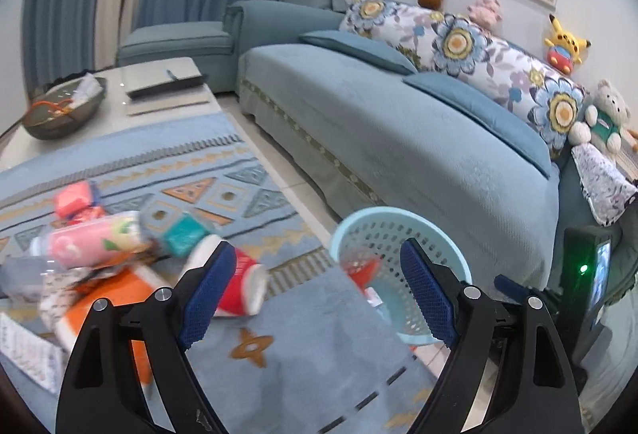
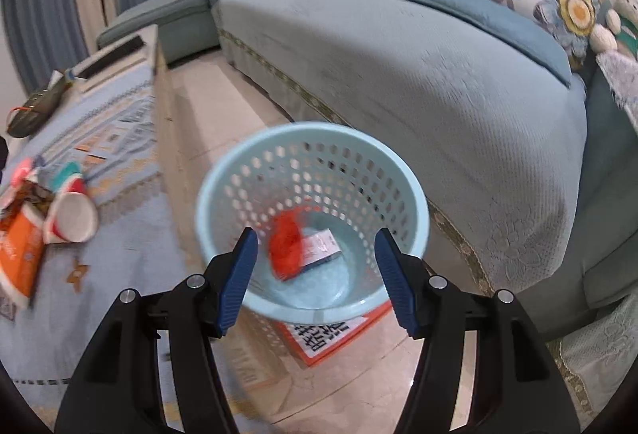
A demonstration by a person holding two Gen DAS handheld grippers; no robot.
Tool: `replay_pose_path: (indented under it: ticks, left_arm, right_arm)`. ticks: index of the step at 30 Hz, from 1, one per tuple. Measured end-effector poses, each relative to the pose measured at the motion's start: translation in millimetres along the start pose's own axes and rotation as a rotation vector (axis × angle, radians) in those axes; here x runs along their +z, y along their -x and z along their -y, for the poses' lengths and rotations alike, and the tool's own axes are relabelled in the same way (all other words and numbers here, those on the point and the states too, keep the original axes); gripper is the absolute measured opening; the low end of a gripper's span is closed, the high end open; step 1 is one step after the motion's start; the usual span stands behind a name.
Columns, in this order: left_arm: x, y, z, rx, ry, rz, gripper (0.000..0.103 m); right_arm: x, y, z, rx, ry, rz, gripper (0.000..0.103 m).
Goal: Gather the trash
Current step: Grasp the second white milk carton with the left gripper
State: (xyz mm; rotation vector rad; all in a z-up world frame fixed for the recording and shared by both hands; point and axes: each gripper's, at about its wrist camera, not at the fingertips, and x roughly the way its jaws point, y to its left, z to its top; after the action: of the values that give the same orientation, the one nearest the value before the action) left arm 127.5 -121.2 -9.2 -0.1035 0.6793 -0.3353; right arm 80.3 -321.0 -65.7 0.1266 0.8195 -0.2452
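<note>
Lying sideways, red cup (image 2: 71, 219) mouth faces basket (image 2: 223, 170).

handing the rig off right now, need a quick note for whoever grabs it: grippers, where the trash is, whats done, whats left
Left gripper: open, empty, over the rug between the trash pile and the basket.
Right gripper: open, empty, above the basket.
Light blue basket: on the floor between the rug-covered table and the sofa.
Done: a red wrapper and a small white packet lie in the basket.
Left: the pile on the rug, including a red and white cup on its side, an orange pack, a pink bottle and a teal packet.
</note>
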Motion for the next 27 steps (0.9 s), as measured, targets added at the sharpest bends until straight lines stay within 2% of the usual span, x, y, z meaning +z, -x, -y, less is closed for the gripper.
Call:
replay_pose_path:
  ticks: [4, 10, 15, 19, 22, 24, 27]
  left_arm:
    - [3.7, 33.6, -24.3, 0.048, 0.028, 0.040, 0.082]
    - [5.6, 85.1, -80.6, 0.173, 0.082, 0.092, 0.087]
    - [-3.2, 120.7, -143.8, 0.342, 0.194, 0.100, 0.090]
    - [-21.1, 129.3, -197.3, 0.526, 0.354, 0.014, 0.090]
    - [-36.6, 129.2, -226.9, 0.550, 0.476, -0.026, 0.090]
    - [-48.4, 124.1, -244.7, 0.504, 0.567, -0.050, 0.090]
    - [-60.2, 108.5, -257.0, 0.504, 0.624, -0.101, 0.091]
  right_arm:
    - [9.7, 27.1, -32.0, 0.056, 0.044, 0.045, 0.058]
    - [21.8, 60.8, -92.5, 0.142, 0.124, 0.104, 0.058]
    - [25.8, 70.5, -144.8, 0.206, 0.161, 0.115, 0.058]
    - [23.6, 70.6, -181.5, 0.246, 0.156, 0.133, 0.058]
    - [14.4, 67.7, -194.0, 0.253, 0.168, 0.163, 0.058]
    - [8.4, 63.3, -197.2, 0.262, 0.175, 0.174, 0.058]
    - [4.3, 51.8, -201.2, 0.290, 0.179, 0.159, 0.065]
